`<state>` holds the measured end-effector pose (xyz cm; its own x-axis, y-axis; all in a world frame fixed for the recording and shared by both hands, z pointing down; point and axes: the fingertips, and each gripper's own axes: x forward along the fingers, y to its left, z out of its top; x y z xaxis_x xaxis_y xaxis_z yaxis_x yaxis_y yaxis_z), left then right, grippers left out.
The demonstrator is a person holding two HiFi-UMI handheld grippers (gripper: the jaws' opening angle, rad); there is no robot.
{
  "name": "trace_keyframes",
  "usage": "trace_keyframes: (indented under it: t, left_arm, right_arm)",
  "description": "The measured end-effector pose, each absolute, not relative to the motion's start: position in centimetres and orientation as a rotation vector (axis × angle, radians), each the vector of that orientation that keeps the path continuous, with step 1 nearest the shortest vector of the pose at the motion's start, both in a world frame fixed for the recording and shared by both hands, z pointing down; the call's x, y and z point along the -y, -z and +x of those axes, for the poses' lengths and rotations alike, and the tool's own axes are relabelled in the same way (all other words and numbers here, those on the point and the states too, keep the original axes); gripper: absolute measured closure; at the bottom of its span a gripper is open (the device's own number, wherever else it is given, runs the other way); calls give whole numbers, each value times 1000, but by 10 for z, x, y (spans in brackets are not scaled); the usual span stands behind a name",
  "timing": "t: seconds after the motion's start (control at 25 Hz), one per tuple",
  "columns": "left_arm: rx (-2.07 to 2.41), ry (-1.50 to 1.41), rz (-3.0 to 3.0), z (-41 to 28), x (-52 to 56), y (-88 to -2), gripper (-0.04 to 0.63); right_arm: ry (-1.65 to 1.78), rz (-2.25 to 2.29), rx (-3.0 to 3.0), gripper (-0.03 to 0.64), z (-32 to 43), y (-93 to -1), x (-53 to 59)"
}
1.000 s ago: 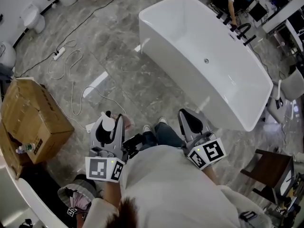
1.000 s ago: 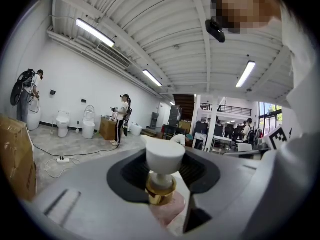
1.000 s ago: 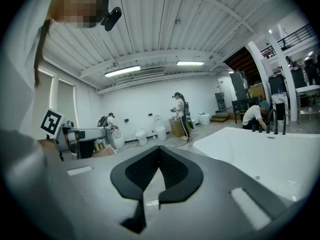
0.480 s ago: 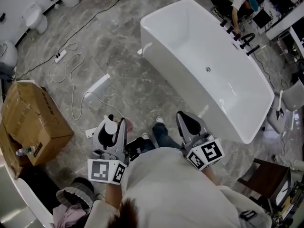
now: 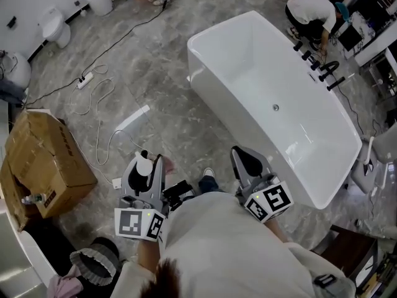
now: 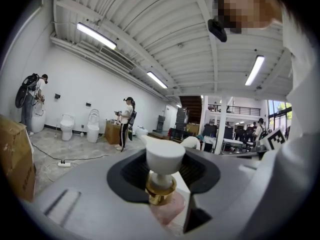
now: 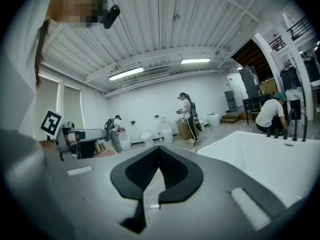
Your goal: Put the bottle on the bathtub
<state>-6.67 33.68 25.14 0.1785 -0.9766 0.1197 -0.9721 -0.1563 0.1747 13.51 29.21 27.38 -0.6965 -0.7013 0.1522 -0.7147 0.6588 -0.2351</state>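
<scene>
A pink bottle [image 6: 164,204] with a gold collar and a white pump top [image 5: 144,164] stands upright between the jaws of my left gripper [image 5: 144,174], which is shut on it. In the left gripper view the pump head [image 6: 164,157] rises above the jaws. My right gripper [image 5: 247,161] is held beside it, its jaws closed together with nothing between them; the right gripper [image 7: 159,160] points toward the room. The white freestanding bathtub [image 5: 335,110] stands ahead and to the right on the grey stone floor, its near end close to my right gripper. The tub's rim [image 7: 260,136] shows at right.
A cardboard box [image 5: 43,160] sits at left. White cables and a power strip [image 5: 85,80] lie on the floor. Black taps [image 5: 322,67] stand behind the tub, where a person [image 5: 313,11] crouches. Toilets [image 5: 57,28] line the far wall.
The whole view has shifted: the bathtub has slid lower and nearer in the head view. Both grippers keep their pose, the left still holding the bottle.
</scene>
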Motion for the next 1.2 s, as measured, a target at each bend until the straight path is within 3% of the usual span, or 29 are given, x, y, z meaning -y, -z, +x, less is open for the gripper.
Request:
trace_keyframes:
  t: [1.2]
  left_arm:
    - [1968, 71, 2196, -39, -283, -239, 393]
  right_arm:
    - [-485, 1164, 2829, 618, 173, -293, -232]
